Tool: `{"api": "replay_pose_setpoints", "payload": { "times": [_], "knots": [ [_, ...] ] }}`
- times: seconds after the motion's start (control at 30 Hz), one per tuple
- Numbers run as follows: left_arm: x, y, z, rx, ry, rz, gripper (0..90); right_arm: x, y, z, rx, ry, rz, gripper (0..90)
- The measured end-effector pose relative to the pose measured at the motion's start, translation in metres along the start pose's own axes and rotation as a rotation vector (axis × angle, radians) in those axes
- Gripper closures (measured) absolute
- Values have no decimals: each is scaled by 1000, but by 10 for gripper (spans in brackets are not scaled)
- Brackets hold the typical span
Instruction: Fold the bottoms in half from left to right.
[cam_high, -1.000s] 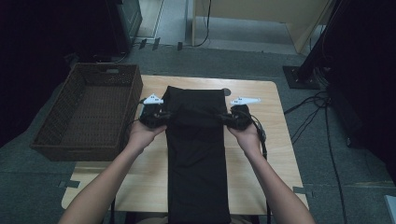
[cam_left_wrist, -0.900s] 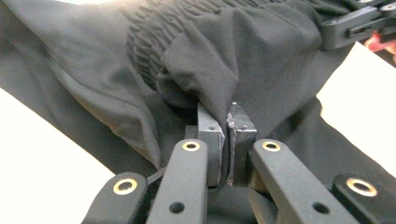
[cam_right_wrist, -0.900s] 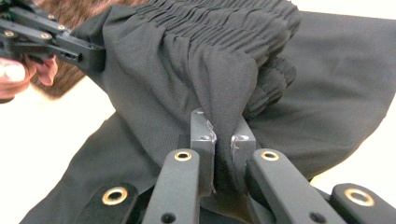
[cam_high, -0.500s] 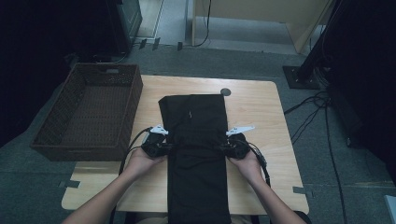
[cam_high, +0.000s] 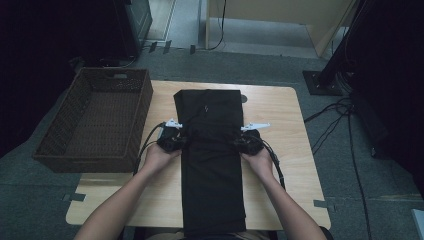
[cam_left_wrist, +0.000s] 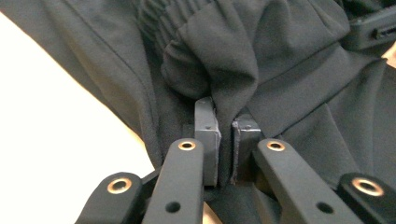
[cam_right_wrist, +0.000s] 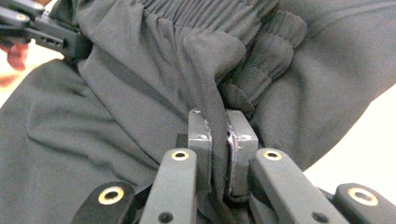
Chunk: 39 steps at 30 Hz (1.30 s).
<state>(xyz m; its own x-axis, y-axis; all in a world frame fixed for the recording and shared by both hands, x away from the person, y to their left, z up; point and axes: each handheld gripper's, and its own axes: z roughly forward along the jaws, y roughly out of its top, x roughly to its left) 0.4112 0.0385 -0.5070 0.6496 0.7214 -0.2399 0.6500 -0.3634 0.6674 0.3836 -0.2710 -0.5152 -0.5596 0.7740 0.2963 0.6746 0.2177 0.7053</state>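
Black trousers (cam_high: 210, 165) lie lengthwise down the middle of the wooden table (cam_high: 280, 115), partly folded, with the elastic waistband drawn over the lower part. My left gripper (cam_high: 181, 140) is shut on the garment's left edge; in the left gripper view its pads (cam_left_wrist: 208, 135) pinch a fold of black cloth (cam_left_wrist: 224, 60). On the opposite edge my right gripper (cam_high: 238, 144) is shut too, and the right gripper view shows cloth (cam_right_wrist: 205, 70) squeezed between its pads (cam_right_wrist: 240, 140), with the gathered waistband (cam_right_wrist: 224, 14) just beyond. The left gripper (cam_right_wrist: 42, 28) shows far off at upper left of that view.
A dark wicker basket (cam_high: 97, 120) stands at the table's left edge. Bare tabletop lies right of the trousers. Cables (cam_high: 340, 115) run over the floor at right, and a stand base (cam_high: 322, 82) sits beyond the table's far right corner.
Both grippers have come back toward the person from the far end of the table, dragging the trousers' end over the rest of the garment. Both stay shut on the cloth.
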Motion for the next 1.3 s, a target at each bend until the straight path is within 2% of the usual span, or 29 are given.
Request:
{"api": "replay_pose_setpoints", "payload": {
  "times": [0.07,0.17,0.27,0.3,0.37,0.53,0.7,0.83,0.9,0.93,0.97,1.0,1.07,1.1,1.13,1.2,1.23,1.27,1.3],
  "knots": [
    [7,8,5,-5,19,-2,840,-6,7,7,-20,-8,15,829],
    [13,18,12,-13,65,20,840,-13,16,15,-32,-19,24,829],
    [17,25,17,-18,87,3,841,-14,22,20,-40,-43,25,827],
    [22,28,19,-25,92,-15,842,-15,28,26,-47,-73,13,826],
    [25,30,20,-33,96,-29,842,-17,33,30,-48,-85,19,826],
    [28,32,22,-40,98,-38,843,-22,36,35,-70,-78,51,826],
    [31,33,22,-40,92,-52,845,-20,37,36,-72,-95,31,825],
    [33,38,24,-28,108,-58,843,-20,42,41,-76,-122,23,822],
    [34,41,25,-22,120,-70,842,-20,42,42,-85,-123,45,822],
    [34,41,25,-21,121,-71,843,-21,41,42,-99,-115,68,828],
    [34,41,25,-25,118,-70,846,-23,39,42,-116,-99,112,833],
    [35,41,24,-33,109,-71,858,-25,37,42,-129,-83,149,838],
    [35,42,23,-44,103,-66,874,-29,38,41,-125,-60,174,844],
    [36,43,21,-62,102,-68,874,-29,38,41,-125,-60,174,844],
    [36,48,13,-108,95,-86,876,-30,48,38,-95,-55,182,852],
    [32,54,2,-143,77,-86,877,-27,57,30,-121,-54,171,855],
    [32,54,2,-143,77,-86,876,-24,62,24,-141,-48,156,855],
    [29,56,-5,-160,71,-77,876,-21,66,16,-157,-43,134,855],
    [27,58,-13,-174,61,-61,876,-21,66,16,-157,-43,134,855]
  ]
}}
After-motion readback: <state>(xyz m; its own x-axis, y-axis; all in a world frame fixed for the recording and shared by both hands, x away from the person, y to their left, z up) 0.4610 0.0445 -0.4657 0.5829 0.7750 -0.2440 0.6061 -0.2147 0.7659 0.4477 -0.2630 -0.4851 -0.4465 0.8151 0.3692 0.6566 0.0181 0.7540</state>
